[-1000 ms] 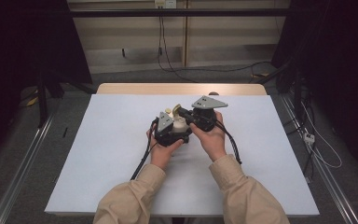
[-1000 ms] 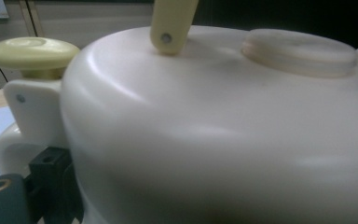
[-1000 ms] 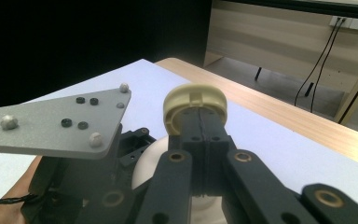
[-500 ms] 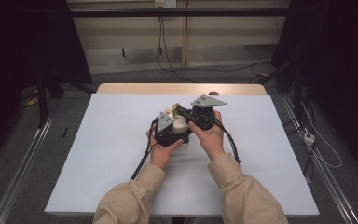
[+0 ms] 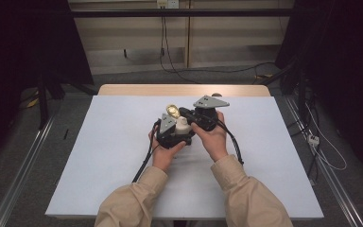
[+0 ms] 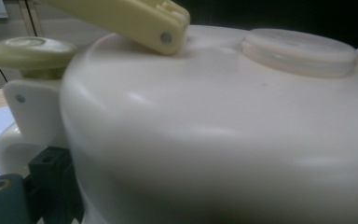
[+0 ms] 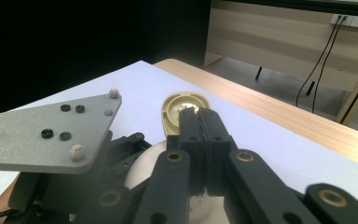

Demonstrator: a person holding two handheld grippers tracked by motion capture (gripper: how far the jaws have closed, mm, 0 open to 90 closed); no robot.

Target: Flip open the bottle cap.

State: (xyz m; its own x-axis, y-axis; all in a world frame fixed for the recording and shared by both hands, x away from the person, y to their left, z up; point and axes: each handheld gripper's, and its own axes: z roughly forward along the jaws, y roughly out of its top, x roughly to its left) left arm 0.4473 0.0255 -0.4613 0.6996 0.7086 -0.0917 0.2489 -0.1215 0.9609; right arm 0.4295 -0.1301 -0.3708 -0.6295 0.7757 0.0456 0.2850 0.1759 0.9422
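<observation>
A cream-white plastic pot is held up over the middle of the table. Its rounded body sits right against the left gripper view, with a round cap on top. My left gripper clasps this body; one dark jaw shows at the lower left. A pale yellow hinged flap stands up from the pot. My right gripper pinches the flap's near edge. Its jaws have just been opening slightly, with the flap still between them.
A white sheet covers the table, with a wooden strip at the far edge. Black cables trail from both grippers toward the person. Metal rails run along the floor on both sides.
</observation>
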